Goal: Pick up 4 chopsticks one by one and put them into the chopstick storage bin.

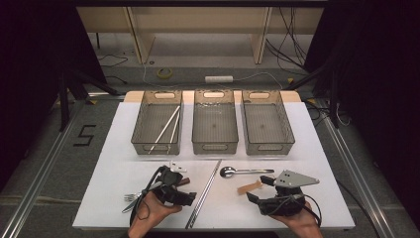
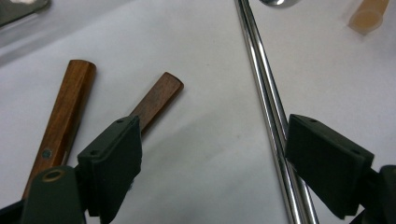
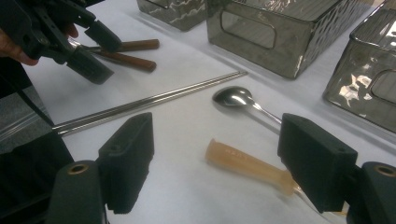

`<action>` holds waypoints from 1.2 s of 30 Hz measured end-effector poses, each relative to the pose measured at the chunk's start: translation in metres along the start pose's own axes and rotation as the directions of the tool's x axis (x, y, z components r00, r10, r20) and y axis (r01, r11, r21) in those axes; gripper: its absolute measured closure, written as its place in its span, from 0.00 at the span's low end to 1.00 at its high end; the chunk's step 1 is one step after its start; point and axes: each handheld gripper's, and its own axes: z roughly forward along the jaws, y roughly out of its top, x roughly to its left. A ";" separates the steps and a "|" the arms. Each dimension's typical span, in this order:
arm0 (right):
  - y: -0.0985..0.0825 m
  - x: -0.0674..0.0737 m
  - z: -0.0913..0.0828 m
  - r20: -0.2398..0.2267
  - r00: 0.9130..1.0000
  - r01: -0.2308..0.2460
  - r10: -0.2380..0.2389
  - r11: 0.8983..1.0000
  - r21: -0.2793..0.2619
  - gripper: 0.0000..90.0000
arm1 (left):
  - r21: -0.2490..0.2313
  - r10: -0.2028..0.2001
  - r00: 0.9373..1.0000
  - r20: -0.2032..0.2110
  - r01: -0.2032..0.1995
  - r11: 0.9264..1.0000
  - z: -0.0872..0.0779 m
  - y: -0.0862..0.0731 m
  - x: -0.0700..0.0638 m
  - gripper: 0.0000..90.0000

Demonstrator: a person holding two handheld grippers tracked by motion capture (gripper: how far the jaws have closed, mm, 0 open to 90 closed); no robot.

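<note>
1. Looking down from the high view, I see my left gripper [image 1: 190, 197] low and left of centre in the frame, and my right gripper [image 1: 267, 180] low and right of centre, both over the white surface [image 1: 317, 148].
2. In the left gripper view, my jaws stand wide with nothing between them; the two wooden handles [image 2: 65, 116] lie at the left of the frame, one partly behind the left jaw.
3. The pair of steel chopsticks [image 2: 268, 102] runs from the top of that frame down behind the right jaw.
4. In the right gripper view, my jaws are also wide and hold nothing; the tan handle [image 3: 247, 162] lies on the surface between them, near the lower centre.
5. The spoon [image 3: 236, 98] lies just beyond it, at mid frame.
6. Three clear bins [image 1: 215, 126] stand in a row across the upper middle of the high view; the left one holds white chopsticks [image 1: 166, 128].
</note>
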 end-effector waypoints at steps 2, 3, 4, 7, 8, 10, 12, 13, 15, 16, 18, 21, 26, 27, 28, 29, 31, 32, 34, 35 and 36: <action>0.000 0.000 0.000 -0.001 1.000 -0.001 0.001 1.000 -0.002 0.31 | -0.003 -0.003 1.000 0.003 0.003 1.000 0.000 -0.001 -0.001 0.21; 0.000 0.000 0.000 -0.001 1.000 -0.001 0.001 1.000 0.000 0.31 | 0.002 0.003 1.000 0.007 -0.003 1.000 0.000 -0.001 -0.002 0.21; 0.000 0.000 0.000 -0.001 1.000 -0.001 0.001 1.000 0.000 0.31 | 0.001 0.002 1.000 0.006 -0.002 1.000 0.001 -0.002 -0.003 0.22; 0.000 0.000 0.000 -0.001 1.000 0.000 0.000 1.000 0.000 0.31 | 0.011 0.014 1.000 0.014 -0.014 1.000 0.001 -0.003 -0.006 0.24; 0.000 0.000 0.000 -0.001 1.000 0.002 -0.002 1.000 0.001 0.31 | 0.012 0.014 1.000 0.016 -0.014 1.000 0.002 -0.003 -0.007 0.25; 0.000 0.000 0.000 -0.001 1.000 0.000 0.000 1.000 0.002 0.31 | 0.016 0.015 1.000 0.018 -0.015 1.000 0.003 -0.004 -0.009 0.27; 0.000 0.000 0.000 -0.002 1.000 0.001 -0.001 1.000 0.002 0.31 | 0.021 0.014 1.000 0.024 -0.014 1.000 0.004 -0.006 -0.011 0.29; -0.001 0.000 0.001 -0.003 1.000 0.002 -0.002 1.000 0.003 0.31 | 0.032 0.024 0.999 0.028 -0.025 0.999 0.005 -0.006 -0.013 0.30; 0.000 0.000 0.001 -0.003 1.000 0.002 -0.002 1.000 0.003 0.31 | 0.038 0.021 0.999 0.032 -0.022 0.999 0.007 -0.008 -0.016 0.32; 0.000 0.000 0.000 -0.004 1.000 0.001 -0.001 1.000 0.003 0.31 | 0.040 0.022 0.999 0.036 -0.023 0.999 0.008 -0.008 -0.017 0.34; -0.001 0.001 0.000 -0.005 1.000 0.002 -0.002 1.000 0.003 0.31 | 0.046 0.021 0.999 0.045 -0.023 0.999 0.009 -0.009 -0.018 0.36; -0.001 0.001 0.001 -0.006 1.000 0.003 -0.003 1.000 0.005 0.31 | 0.053 0.031 0.998 0.055 -0.034 0.998 0.011 -0.009 -0.020 0.42; 0.000 0.001 0.001 -0.009 1.000 0.003 -0.003 1.000 0.003 0.31 | 0.063 0.026 0.998 0.064 -0.030 0.998 0.014 -0.010 -0.023 0.50; -0.001 0.001 0.001 -0.009 1.000 0.004 -0.004 1.000 0.004 0.31 | 0.067 0.032 0.997 0.067 -0.036 0.997 0.014 -0.010 -0.023 0.51; -0.001 0.001 0.001 -0.009 1.000 0.005 -0.005 1.000 0.006 0.31 | 0.069 0.033 0.997 0.067 -0.037 0.997 0.014 -0.010 -0.023 0.52; -0.001 0.001 0.001 -0.010 1.000 0.005 -0.005 1.000 0.007 0.31 | 0.070 0.033 0.997 0.064 -0.038 0.997 0.016 -0.010 -0.024 0.53; -0.001 0.001 0.001 -0.010 1.000 0.005 -0.005 1.000 0.006 0.31 | 0.081 0.039 0.997 0.064 -0.044 0.996 0.017 -0.010 -0.025 0.56; -0.001 0.001 0.001 -0.009 1.000 0.005 -0.005 1.000 0.006 0.31 | 0.083 0.046 0.997 0.063 -0.051 0.995 0.018 -0.010 -0.026 0.57; -0.001 0.001 0.001 -0.009 1.000 0.004 -0.004 1.000 0.006 0.31 | 0.086 0.050 0.997 0.060 -0.055 0.995 0.019 -0.010 -0.028 0.59; -0.001 0.001 0.001 -0.009 1.000 0.004 -0.004 1.000 0.005 0.31 | 0.091 0.060 0.997 0.058 -0.065 0.994 0.020 -0.010 -0.028 0.60; 0.000 0.001 0.001 -0.010 1.000 0.004 -0.004 1.000 0.006 0.31 | 0.090 0.060 0.997 0.054 -0.065 0.994 0.020 -0.010 -0.029 0.61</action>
